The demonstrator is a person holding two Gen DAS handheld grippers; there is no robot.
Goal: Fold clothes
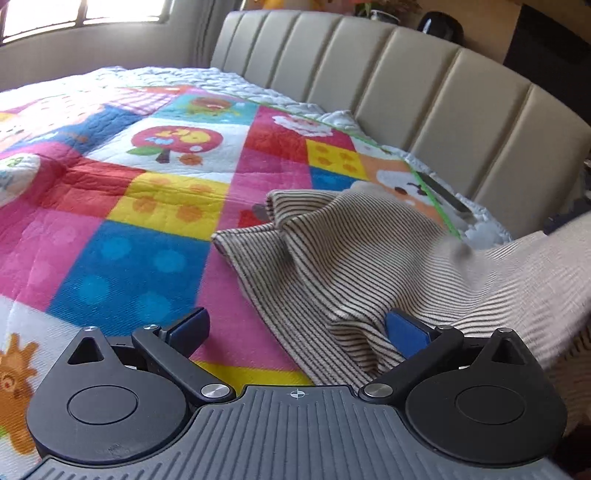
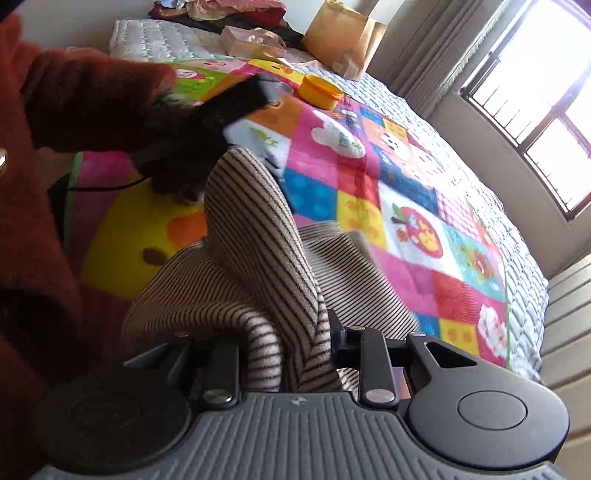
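A beige garment with thin dark stripes (image 1: 354, 251) lies rumpled on the patchwork quilt (image 1: 147, 206). My left gripper (image 1: 299, 328) is open just above the quilt, its blue pads (image 1: 406, 332) spread wide. The right pad touches a fold of the garment, and nothing is between the pads. In the right wrist view my right gripper (image 2: 284, 350) is shut on a bunched part of the striped garment (image 2: 255, 229), which rises in a ridge from the jaws. A fuzzy rust-coloured sleeve (image 2: 85, 96) holds a blurred black tool at upper left.
A padded beige headboard (image 1: 424, 85) runs along the bed's right side. A yellow tub (image 2: 319, 90), a brown paper bag (image 2: 343, 33), a box and piled clothes sit at the far end. A small white cushion (image 2: 343, 138) lies on the quilt. Windows (image 2: 546, 103) beyond.
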